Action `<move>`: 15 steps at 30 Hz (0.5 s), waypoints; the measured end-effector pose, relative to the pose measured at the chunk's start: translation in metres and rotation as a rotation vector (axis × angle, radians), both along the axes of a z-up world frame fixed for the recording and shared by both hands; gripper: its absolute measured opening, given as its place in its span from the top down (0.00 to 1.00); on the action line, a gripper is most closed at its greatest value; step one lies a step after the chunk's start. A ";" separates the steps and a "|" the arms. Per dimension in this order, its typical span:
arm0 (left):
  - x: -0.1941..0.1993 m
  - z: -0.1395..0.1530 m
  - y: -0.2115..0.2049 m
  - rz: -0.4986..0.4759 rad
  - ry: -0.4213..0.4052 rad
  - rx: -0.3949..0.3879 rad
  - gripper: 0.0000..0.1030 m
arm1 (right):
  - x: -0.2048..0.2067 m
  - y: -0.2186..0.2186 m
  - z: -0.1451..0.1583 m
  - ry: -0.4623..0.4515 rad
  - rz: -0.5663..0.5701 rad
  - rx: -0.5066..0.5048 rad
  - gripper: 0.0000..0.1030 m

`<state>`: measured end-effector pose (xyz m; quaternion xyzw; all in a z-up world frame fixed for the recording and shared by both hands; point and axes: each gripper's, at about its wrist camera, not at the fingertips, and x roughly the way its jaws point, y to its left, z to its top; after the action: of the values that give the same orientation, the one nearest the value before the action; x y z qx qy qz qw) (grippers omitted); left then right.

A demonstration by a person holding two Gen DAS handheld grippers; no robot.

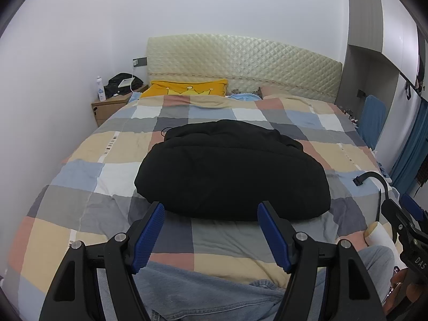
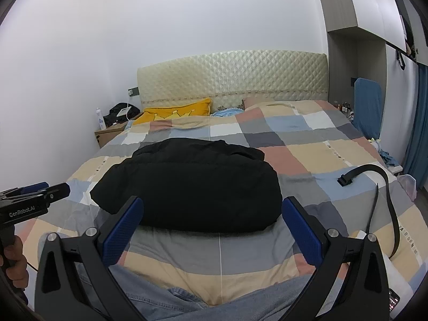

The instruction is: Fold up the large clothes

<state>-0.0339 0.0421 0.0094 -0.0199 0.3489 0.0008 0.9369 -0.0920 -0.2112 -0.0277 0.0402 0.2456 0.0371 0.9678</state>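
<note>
Both tongs, left and right, hang open and empty above the bed. Mid-bed lies the black coat, bulky, soft, probably light; pinch its near corners.

Black garment hides the checked quilt beneath; nightstand items too small to tell.

Left gripper and right gripper — both gaping (nothing held).
</note>
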 end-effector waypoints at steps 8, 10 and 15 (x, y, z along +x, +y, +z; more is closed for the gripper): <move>0.000 -0.001 0.004 0.002 0.008 -0.007 0.30 | 0.002 0.003 0.000 0.003 0.006 -0.006 0.00; 0.000 -0.001 0.004 0.002 0.008 -0.008 0.30 | 0.003 0.004 0.001 0.003 0.009 -0.009 0.00; 0.000 -0.001 0.006 -0.004 0.010 -0.005 0.30 | 0.004 0.005 -0.002 0.005 0.003 -0.012 0.00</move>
<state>-0.0338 0.0481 0.0081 -0.0218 0.3536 -0.0020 0.9351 -0.0880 -0.2062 -0.0293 0.0342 0.2483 0.0372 0.9674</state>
